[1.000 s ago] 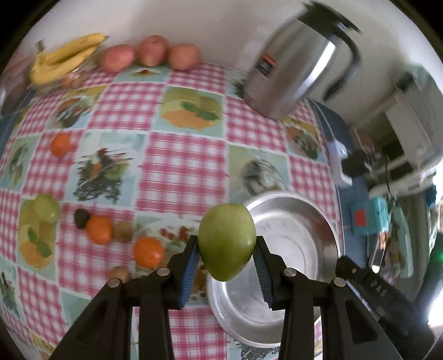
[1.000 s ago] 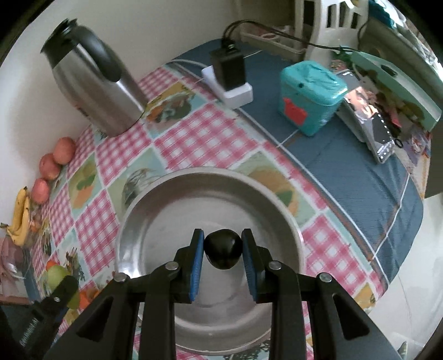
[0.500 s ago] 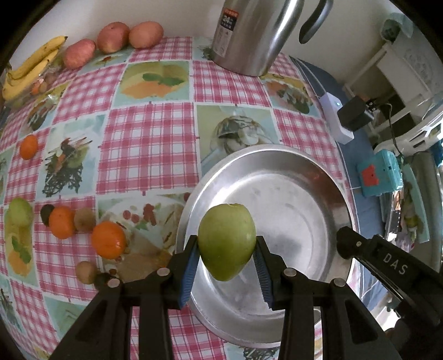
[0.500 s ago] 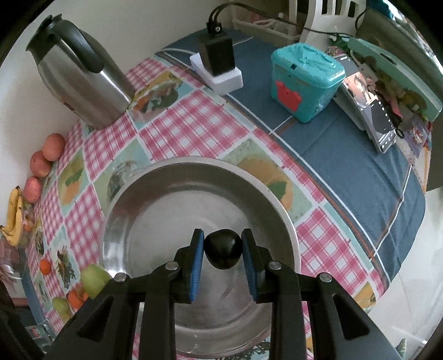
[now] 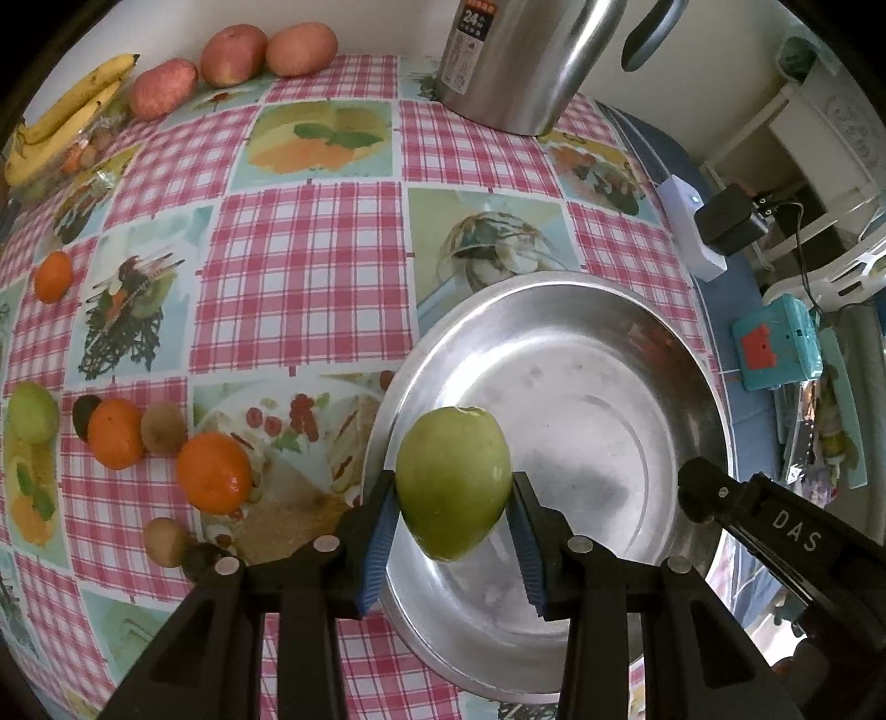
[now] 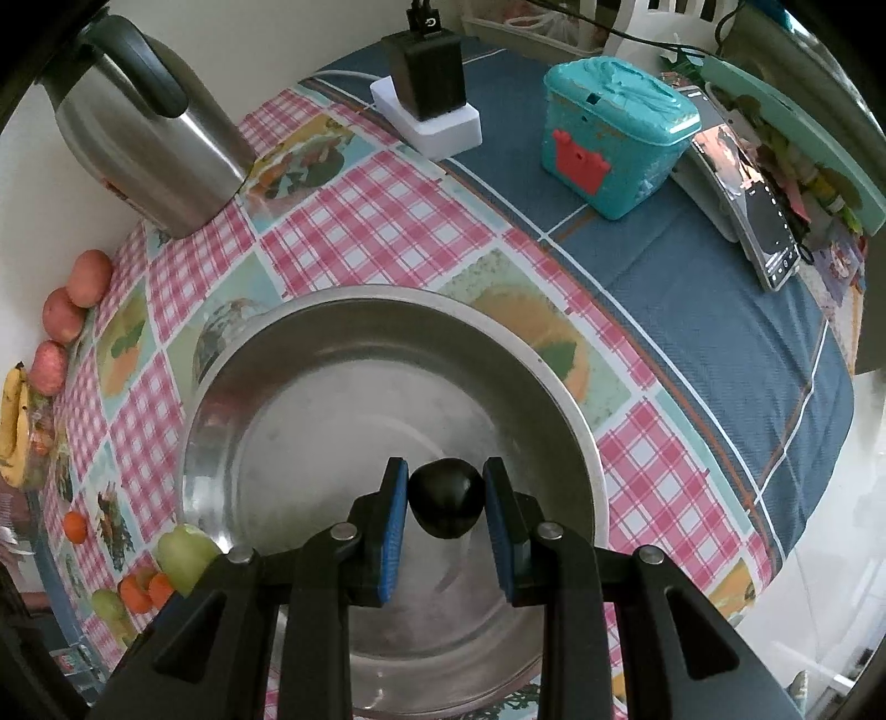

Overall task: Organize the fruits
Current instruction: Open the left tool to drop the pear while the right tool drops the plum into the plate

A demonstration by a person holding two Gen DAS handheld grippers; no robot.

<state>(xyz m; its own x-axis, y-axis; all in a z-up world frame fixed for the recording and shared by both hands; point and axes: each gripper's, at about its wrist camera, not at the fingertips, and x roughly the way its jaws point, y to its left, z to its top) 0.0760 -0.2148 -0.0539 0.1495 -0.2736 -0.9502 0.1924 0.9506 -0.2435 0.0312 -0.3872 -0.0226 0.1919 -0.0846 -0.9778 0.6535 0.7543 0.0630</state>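
My left gripper [image 5: 453, 529] is shut on a green apple [image 5: 453, 481] and holds it above the near left rim of a large steel bowl [image 5: 581, 343]. My right gripper [image 6: 446, 529] is shut on a small dark fruit [image 6: 446, 504] above the same bowl [image 6: 288, 354], whose inside shows no fruit. The green apple also shows at the bowl's left edge in the right wrist view [image 6: 185, 556]. Oranges [image 5: 213, 471], kiwis [image 5: 162, 427] and another green apple [image 5: 30, 411] lie on the checked cloth left of the bowl.
A steel kettle [image 5: 515, 61] stands behind the bowl. Red apples [image 5: 232, 47] and bananas [image 5: 61, 127] lie along the far wall. A teal box [image 6: 614, 138], a charger [image 6: 429, 91] and a phone [image 6: 758, 205] sit on the blue cloth to the right.
My left gripper has carried the green apple right and forward, from beside the bowl to over its near left rim. My right gripper has held the dark fruit over the bowl, shifting slightly.
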